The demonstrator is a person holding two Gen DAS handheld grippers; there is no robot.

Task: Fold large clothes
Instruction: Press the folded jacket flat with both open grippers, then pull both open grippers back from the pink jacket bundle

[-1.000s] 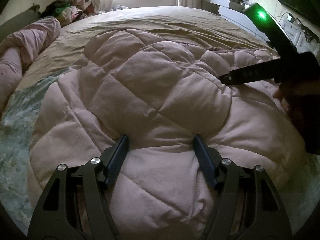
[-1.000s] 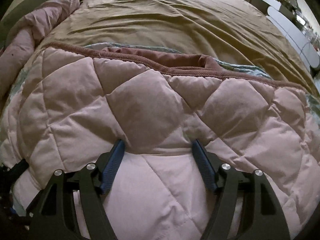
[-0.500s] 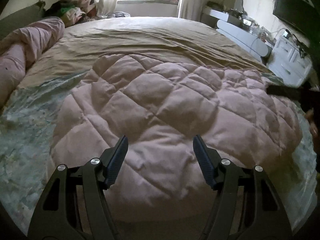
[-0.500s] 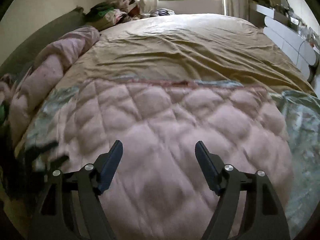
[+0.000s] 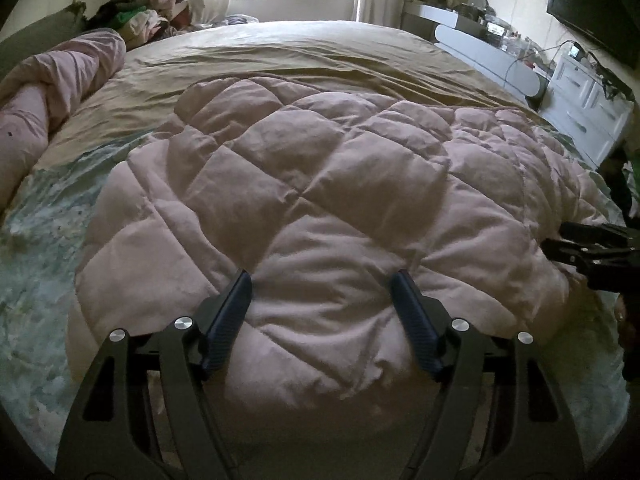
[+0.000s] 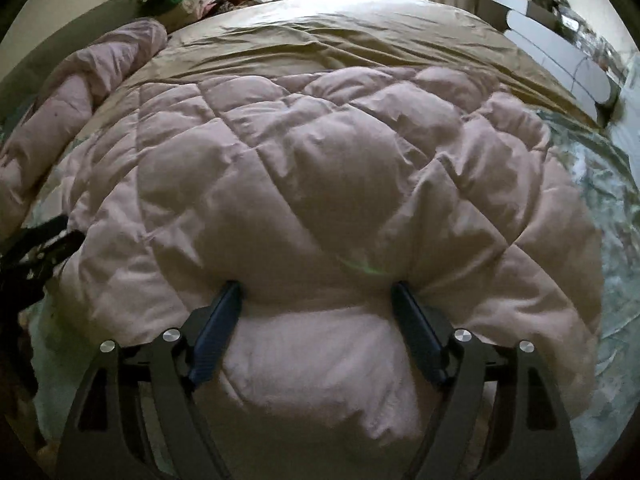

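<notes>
Looking down from the left wrist along the left gripper [image 5: 322, 280], tilting steeply toward the quilted pink garment [image 5: 340, 184] that is lying spread in a puffy mound across the near part of the bed [image 5: 320, 52]. Standing with jaws parted wide, having just been opening further, a soft bulge of the garment's near edge rising between the dark ribbed fingers [image 5: 228, 320] without being pinched: released, not gripping. Showing the right gripper [image 5: 554, 238] at the far right edge, reaching in low beside the garment's right side, its tips just touching or just short of the fabric, which of the two being impossible to tell here. Lying rolled along the left side of the bed, a pink duvet [image 5: 52, 92]. Offering no print large enough to read on the cluttered shelves by the wall. Looking from the right wrist along the right gripper [image 6: 316, 290], likewise pointing steeply down, jaws spread wide and having just been opening, a fold of the garment [image 6: 320, 168] swelling between the fingertips but not clamped. Catching the left gripper [image 6: 60, 232] at the left edge, blurred, close against the garment's left border.
</notes>
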